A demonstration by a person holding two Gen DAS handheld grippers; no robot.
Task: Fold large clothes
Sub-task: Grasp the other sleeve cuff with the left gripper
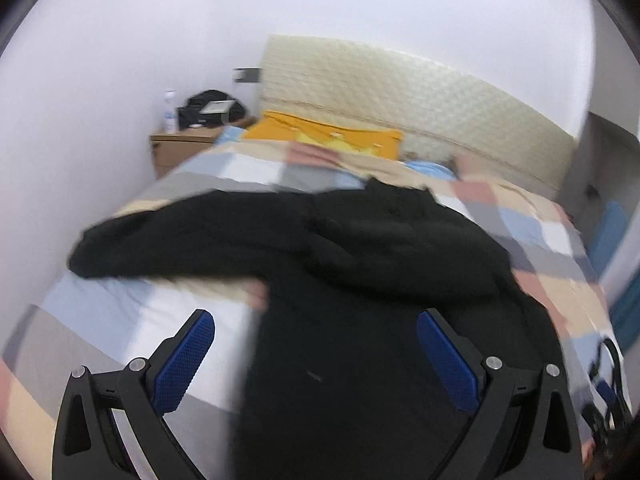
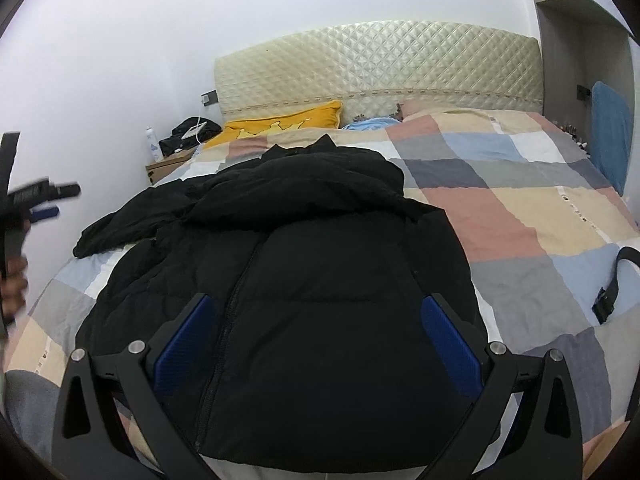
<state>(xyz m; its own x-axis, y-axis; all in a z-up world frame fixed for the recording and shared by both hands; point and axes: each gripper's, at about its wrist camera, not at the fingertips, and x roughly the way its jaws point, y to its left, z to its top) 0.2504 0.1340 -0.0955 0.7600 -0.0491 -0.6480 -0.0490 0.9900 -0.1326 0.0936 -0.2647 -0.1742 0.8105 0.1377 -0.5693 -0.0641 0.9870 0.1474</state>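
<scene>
Jacket [image 2: 312, 280] is nearest, black and puffy, lying on the bed [image 2: 520, 208] w/ its front up, zip shut, collar toward the headboard [image 2: 380, 68]. One sleeve [image 2: 128, 220] is spread out to the left side; the other I cannot see. One jacket only, 1 yellow pillow [image 2: 280, 122], 1 bottle [image 2: 154, 144] on the nightstand [image 2: 168, 166], 1 black strap [image 2: 616, 280] on the checked cover. Right gripper [image 2: 318, 340] hangs over the jacket's lower part, jaws wide apart, holding nothing. Left gripper [image 1: 316, 360] also wide apart & empty, above the jacket's left edge; that view is blurred.
</scene>
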